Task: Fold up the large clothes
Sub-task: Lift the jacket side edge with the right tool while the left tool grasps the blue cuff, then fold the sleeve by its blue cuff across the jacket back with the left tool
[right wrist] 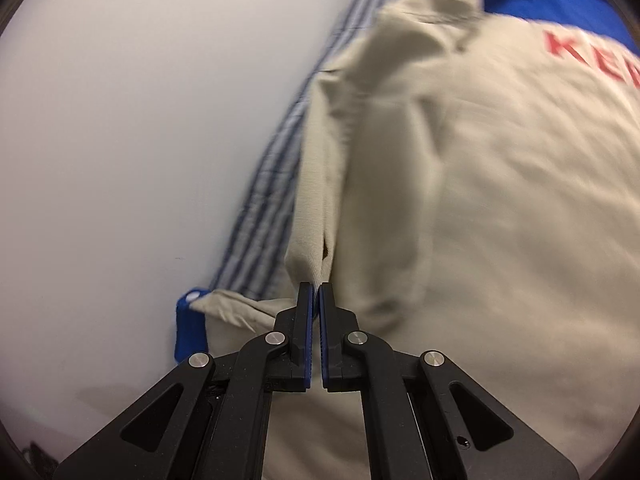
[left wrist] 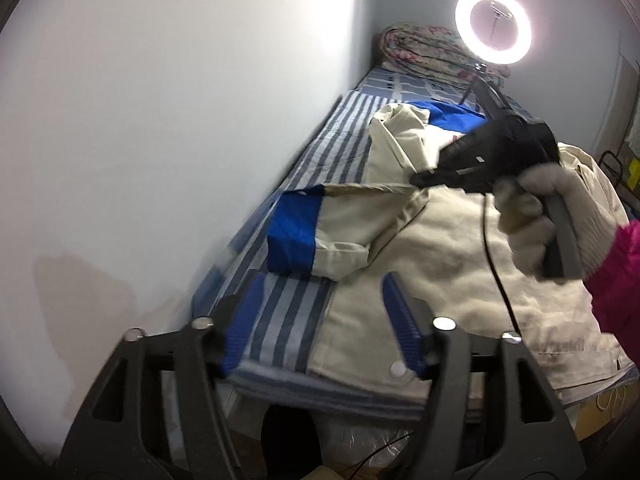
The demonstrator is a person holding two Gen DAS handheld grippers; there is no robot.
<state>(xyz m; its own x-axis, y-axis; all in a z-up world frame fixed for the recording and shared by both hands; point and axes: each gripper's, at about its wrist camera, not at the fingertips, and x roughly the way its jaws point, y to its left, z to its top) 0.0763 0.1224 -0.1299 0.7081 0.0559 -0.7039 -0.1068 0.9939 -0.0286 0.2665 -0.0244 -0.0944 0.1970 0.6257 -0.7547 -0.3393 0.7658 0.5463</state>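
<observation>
- Fingers of the left gripper (left wrist: 320,320) stand wide apart with nothing between their blue pads, hovering over the near hem of the jacket (left wrist: 440,248) and the striped sheet; fingers of the right gripper (right wrist: 315,294) are pressed together on a fold of the jacket's beige cloth.
- Bed (left wrist: 304,148), covered in a blue-and-white striped sheet, runs along a white wall (left wrist: 160,120).
- Jacket, beige with blue panels and red lettering, lies spread on the bed, one sleeve folded across it.
- Rolled floral quilt (left wrist: 424,50) sits at the far end.
- Ring light (left wrist: 493,26) glows beside it.
- Gloved hand (left wrist: 560,224) grips the right gripper's handle.
</observation>
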